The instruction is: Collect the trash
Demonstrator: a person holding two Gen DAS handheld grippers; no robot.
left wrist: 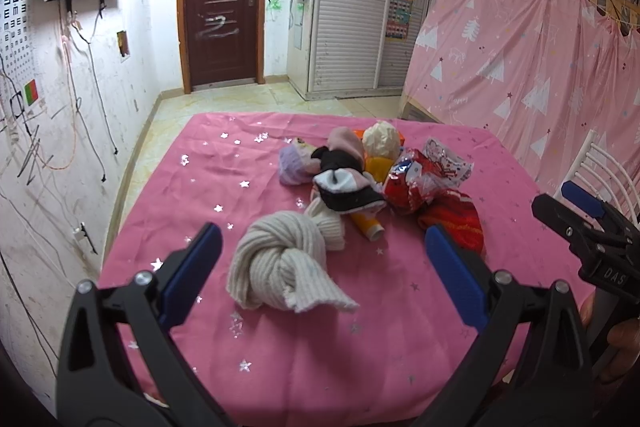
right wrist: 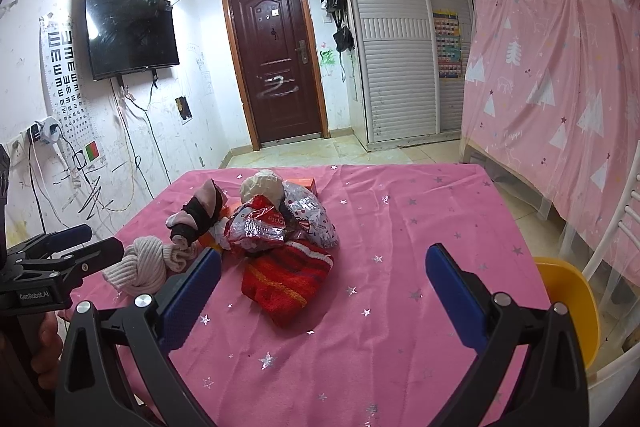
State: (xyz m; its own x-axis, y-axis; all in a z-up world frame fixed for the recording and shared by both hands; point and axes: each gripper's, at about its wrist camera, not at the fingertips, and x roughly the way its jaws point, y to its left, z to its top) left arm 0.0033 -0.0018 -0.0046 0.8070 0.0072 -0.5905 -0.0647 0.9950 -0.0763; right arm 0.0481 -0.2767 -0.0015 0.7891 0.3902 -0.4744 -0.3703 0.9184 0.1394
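Note:
A pile lies on the pink star cloth of the table (left wrist: 224, 187): a knotted cream sock (left wrist: 280, 259), a black and pink sock (left wrist: 344, 183), a lilac sock (left wrist: 294, 163), a red knit sock (left wrist: 456, 219), a red and silver snack wrapper (left wrist: 424, 175), a crumpled paper ball (left wrist: 382, 139) and an orange tube (left wrist: 366, 225). My left gripper (left wrist: 324, 259) is open, its fingers either side of the cream sock, above the near table. My right gripper (right wrist: 324, 275) is open and empty, with the red sock (right wrist: 288, 279) and wrapper (right wrist: 276, 223) just ahead.
A yellow bin (right wrist: 568, 303) stands by a white chair (right wrist: 616, 227) at the table's right edge. The pink curtain (right wrist: 560, 75) hangs to the right. The door (right wrist: 276, 63) and tiled floor lie beyond the table. The right gripper shows at the right edge of the left wrist view (left wrist: 580, 223).

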